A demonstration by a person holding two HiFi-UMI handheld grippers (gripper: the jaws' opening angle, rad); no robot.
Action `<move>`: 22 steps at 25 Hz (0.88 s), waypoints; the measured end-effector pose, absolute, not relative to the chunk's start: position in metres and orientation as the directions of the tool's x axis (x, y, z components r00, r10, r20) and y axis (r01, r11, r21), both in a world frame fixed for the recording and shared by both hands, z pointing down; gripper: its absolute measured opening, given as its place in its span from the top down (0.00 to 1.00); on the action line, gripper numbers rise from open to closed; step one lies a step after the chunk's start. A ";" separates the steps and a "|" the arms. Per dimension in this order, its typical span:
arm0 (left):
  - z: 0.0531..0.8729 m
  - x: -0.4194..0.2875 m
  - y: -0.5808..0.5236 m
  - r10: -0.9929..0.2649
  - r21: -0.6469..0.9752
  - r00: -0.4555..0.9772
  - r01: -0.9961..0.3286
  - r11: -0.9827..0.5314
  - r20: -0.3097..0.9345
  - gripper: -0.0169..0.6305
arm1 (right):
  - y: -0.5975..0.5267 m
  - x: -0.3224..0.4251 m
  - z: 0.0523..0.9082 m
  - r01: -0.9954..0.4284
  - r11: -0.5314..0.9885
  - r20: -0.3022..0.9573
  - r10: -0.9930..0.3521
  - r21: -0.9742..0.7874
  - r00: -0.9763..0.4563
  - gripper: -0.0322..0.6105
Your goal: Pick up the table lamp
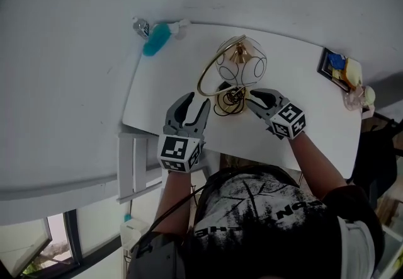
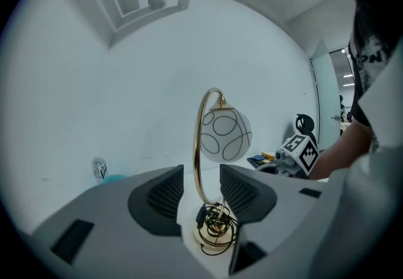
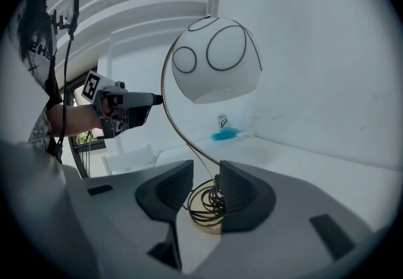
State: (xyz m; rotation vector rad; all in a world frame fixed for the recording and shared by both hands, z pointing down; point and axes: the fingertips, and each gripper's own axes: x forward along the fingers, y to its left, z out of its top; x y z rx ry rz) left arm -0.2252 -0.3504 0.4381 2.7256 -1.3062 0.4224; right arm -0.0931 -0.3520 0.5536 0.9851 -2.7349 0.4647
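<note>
The table lamp stands on the white table [image 1: 170, 76]. It has a white globe shade [image 1: 242, 67] with black lines, a brass arc stem [image 2: 199, 145] and a round brass base [image 1: 230, 100] wrapped in coiled black cord. My left gripper [image 1: 196, 102] is open just left of the base. In the left gripper view the stem rises in the gap between its jaws, untouched. My right gripper [image 1: 250, 99] is open on the base's right side. In the right gripper view the base [image 3: 208, 208] and cord lie just beyond its jaws, and the stem passes close to the right jaw.
A teal object [image 1: 156, 37] and a small clear bottle [image 1: 140, 26] lie at the table's far left corner. A dark tray [image 1: 334, 67] with small items sits at the right edge. A white slatted frame [image 1: 135, 164] stands beside the table's near left edge.
</note>
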 end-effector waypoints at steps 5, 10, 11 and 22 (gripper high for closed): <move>0.413 -0.219 -0.364 -0.751 -0.111 0.605 -0.754 -0.647 0.265 0.65 | -0.375 -0.097 0.571 -0.678 0.705 0.326 -0.604 -0.208 -0.728 0.68; 0.394 -0.203 -0.380 -0.733 -0.185 0.626 -0.713 -0.676 0.265 0.64 | -0.398 -0.098 0.599 -0.711 0.684 0.373 -0.625 -0.163 -0.686 0.67; 0.391 -0.199 -0.383 -0.730 -0.192 0.630 -0.707 -0.680 0.265 0.64 | -0.403 -0.098 0.603 -0.718 0.680 0.383 -0.629 -0.150 -0.676 0.67; 0.378 -0.172 -0.410 -0.695 -0.199 0.668 -0.668 -0.717 0.266 0.64 | -0.434 -0.103 0.644 -0.750 0.640 0.434 -0.635 -0.168 -0.639 0.66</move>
